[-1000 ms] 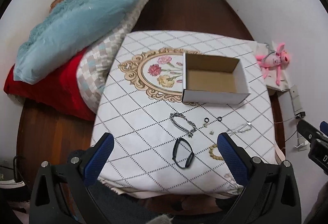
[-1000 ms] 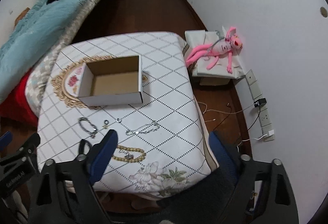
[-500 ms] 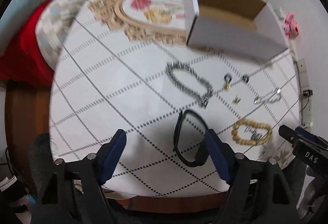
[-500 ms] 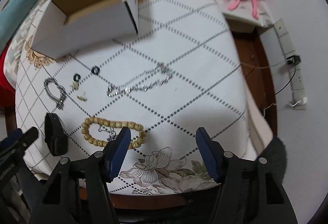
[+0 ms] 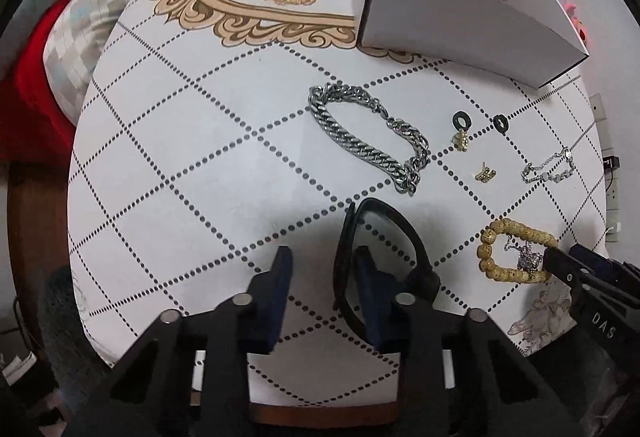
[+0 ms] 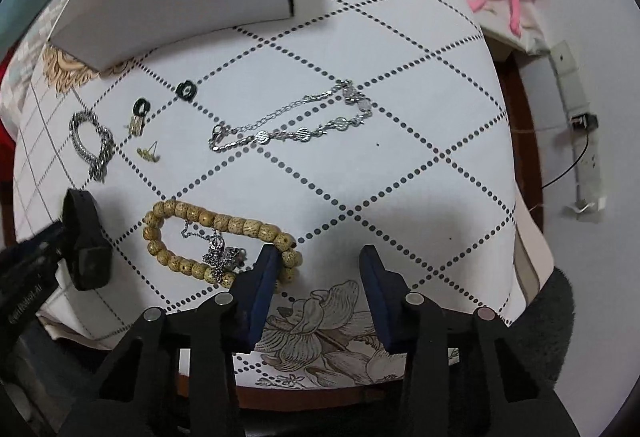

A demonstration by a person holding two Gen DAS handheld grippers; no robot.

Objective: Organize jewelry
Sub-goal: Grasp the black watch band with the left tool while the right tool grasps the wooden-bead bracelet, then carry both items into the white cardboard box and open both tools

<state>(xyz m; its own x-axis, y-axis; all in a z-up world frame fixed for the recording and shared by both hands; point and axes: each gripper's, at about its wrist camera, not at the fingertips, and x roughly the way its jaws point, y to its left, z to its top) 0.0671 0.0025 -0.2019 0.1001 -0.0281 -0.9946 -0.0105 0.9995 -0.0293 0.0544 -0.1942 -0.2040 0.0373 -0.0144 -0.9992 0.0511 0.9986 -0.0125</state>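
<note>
Both tools have been lowered from a high overview to the worktop point(image 5: 180, 141) within the last second, so the first pick-ups are judged imminent. The left tool point(image 5: 320, 269) is seen partly closed, its right finger set inside the black band point(image 5: 400, 221), not yet gripping. The right tool point(image 6: 318, 269) is open, its left finger touching the beaded bracelet point(image 6: 192, 213) (a silver pendant lies within it). The cardboard box point(image 5: 460, 9) stands empty.
</note>
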